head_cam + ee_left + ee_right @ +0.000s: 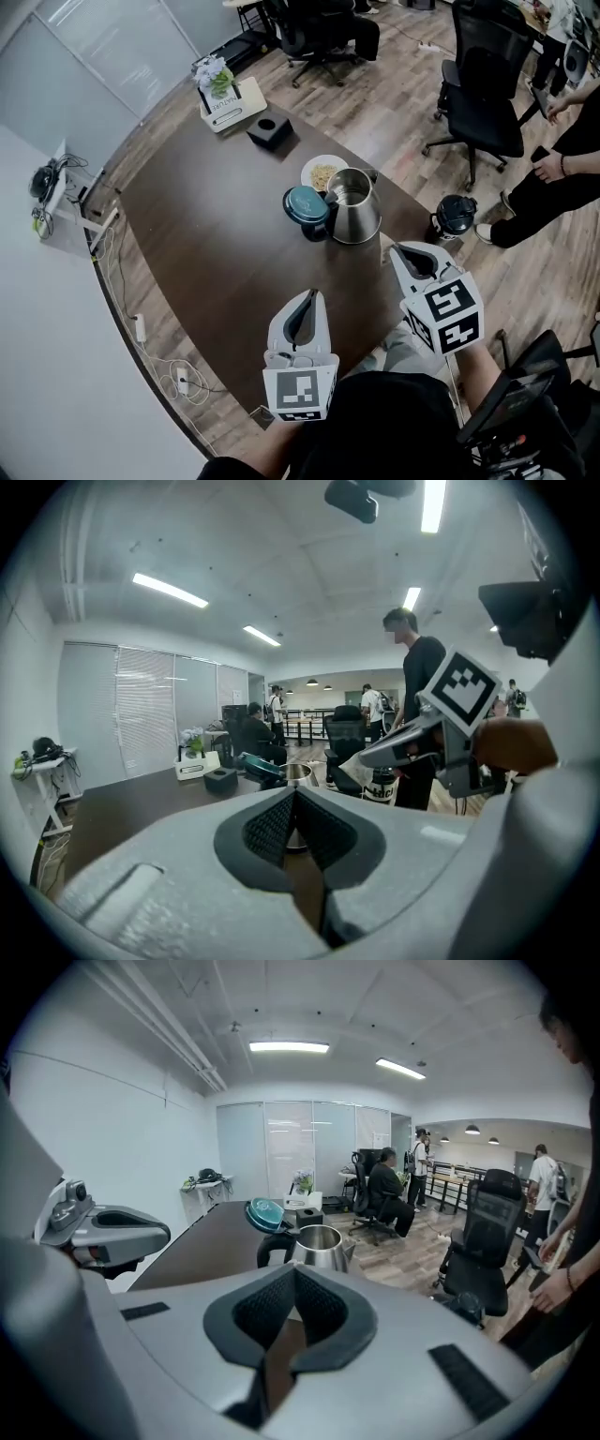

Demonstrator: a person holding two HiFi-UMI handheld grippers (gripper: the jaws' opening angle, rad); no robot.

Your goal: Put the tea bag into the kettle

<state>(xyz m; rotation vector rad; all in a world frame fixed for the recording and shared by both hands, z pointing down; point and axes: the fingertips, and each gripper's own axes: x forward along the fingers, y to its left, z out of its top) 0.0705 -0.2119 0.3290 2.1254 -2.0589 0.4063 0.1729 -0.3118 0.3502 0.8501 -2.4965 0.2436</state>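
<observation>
Currently, left gripper [308,294] and right gripper [399,249] are both clenched on nothing at lower centre of the head view, near the kettle [354,208] standing mid-frame on the table [206,234], lid [307,204] open, plate [323,174] just behind, tea bag too small to make out.

Table [206,225] is carrying 1 kettle [354,211], 1 plate [323,172], 1 black box [269,129] and 1 white planter box [230,101], all far side. 1 dark jug [455,217] is standing right. 2 grippers are hovering near: left gripper [310,296], right gripper [397,251].
</observation>
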